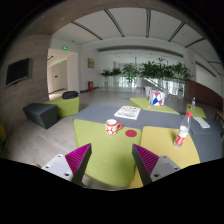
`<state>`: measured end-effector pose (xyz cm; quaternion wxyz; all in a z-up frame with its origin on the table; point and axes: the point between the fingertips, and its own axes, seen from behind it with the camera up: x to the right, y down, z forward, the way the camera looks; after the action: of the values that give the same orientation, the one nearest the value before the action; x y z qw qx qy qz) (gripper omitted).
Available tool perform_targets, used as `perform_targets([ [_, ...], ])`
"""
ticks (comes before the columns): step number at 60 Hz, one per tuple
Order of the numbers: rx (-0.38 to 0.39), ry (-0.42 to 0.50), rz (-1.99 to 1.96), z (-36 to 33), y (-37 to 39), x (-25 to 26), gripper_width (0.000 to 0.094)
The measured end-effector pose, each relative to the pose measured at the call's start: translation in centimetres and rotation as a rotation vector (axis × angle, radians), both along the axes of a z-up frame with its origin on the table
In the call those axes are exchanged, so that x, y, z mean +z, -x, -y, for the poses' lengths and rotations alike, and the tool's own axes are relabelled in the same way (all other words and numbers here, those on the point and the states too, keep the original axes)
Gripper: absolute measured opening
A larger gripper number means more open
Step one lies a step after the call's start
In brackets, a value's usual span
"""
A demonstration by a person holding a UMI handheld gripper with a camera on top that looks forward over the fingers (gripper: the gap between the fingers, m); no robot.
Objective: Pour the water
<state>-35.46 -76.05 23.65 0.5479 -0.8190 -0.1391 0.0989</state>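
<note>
A white cup with a red band stands on the green table, ahead of my fingers. A red coaster lies just right of it. A clear water bottle with a red cap and red label stands on the adjoining yellow-green table, beyond my right finger. My gripper is open and empty, its magenta pads wide apart, held above the near part of the table and well short of the cup.
More green tables lie beyond, with papers on one. A dark sofa and a green seat stand to the left. Potted plants line the far windows. A wall screen hangs at left.
</note>
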Motion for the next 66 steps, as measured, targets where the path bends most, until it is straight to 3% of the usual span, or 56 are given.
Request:
perform_targets([
  [7, -0.033, -0.001, 0.005, -0.6, -1.6, -0.9, 0.0842],
  [8, -0.040, 0.002, 0.009, -0.2, -1.6, 0.8, 0.0842],
  [14, -0.092, 0.014, 0.031, -3.0, -5.7, -2.3, 0.0846],
  [26, -0.261, 0.008, 0.099, -9.1, -17.9, -7.4, 0.0844],
  [41, -0.451, -0.065, 0.142, -18.3, -30.5, -9.5, 0.0841],
  [60, -0.521, -0.129, 0.090, -29.1, -35.3, -11.0, 0.0798],
  [66, -0.520, -0.148, 0.091, -31.4, -35.6, -11.6, 0.0669],
])
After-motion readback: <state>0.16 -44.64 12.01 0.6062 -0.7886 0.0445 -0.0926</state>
